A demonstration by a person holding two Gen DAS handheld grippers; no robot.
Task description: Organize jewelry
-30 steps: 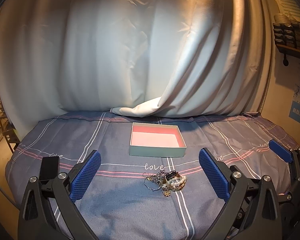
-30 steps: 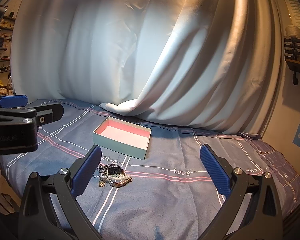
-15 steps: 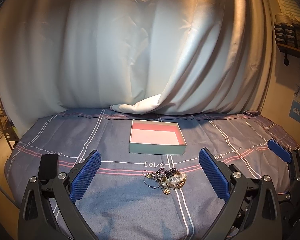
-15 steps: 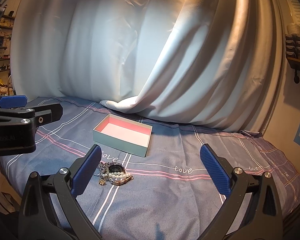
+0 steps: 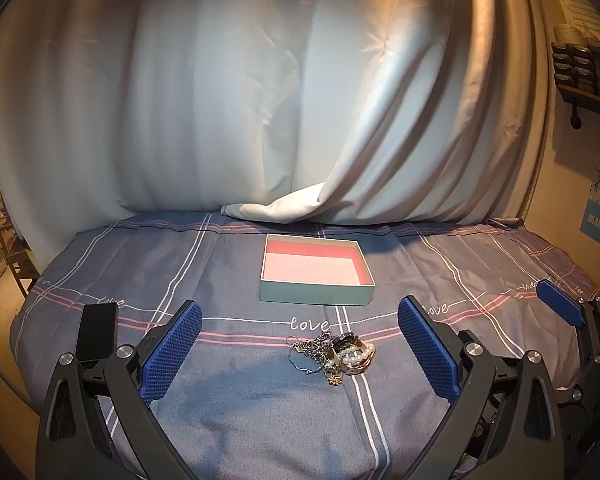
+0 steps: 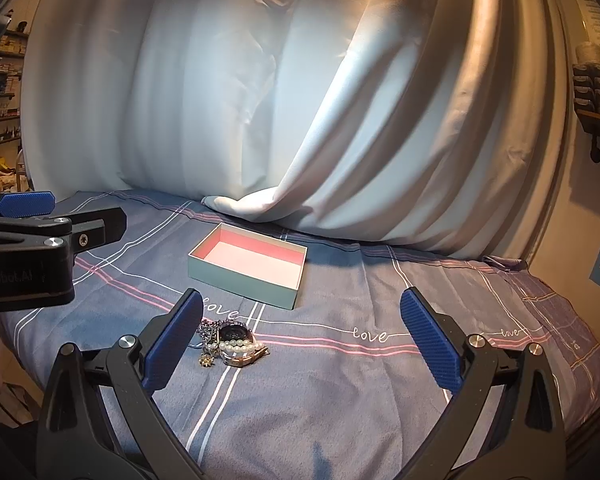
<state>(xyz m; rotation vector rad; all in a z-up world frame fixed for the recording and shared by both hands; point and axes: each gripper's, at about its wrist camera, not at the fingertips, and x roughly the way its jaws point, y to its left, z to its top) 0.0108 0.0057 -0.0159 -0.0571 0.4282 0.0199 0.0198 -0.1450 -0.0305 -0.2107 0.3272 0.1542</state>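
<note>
Jewelry pile [image 5: 332, 354] lies between left gripper's [image 5: 300, 348] spread jaws — untouched.

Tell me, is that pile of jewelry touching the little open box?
Apart. In the left wrist view the jewelry pile lies nearer the camera than the box, with a bare strip of cloth, bearing the word "love", between them.

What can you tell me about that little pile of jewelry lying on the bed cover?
The jewelry pile is a small tangled heap: a white pearl-bead bracelet, thin silvery chains, a round dark-faced piece like a watch, gold-toned metal parts and a tiny flower-shaped charm. It lies flat on the blue plaid sheet, just in front of the open box with the pink lining, apart from it. Nothing grips or touches it.
</note>
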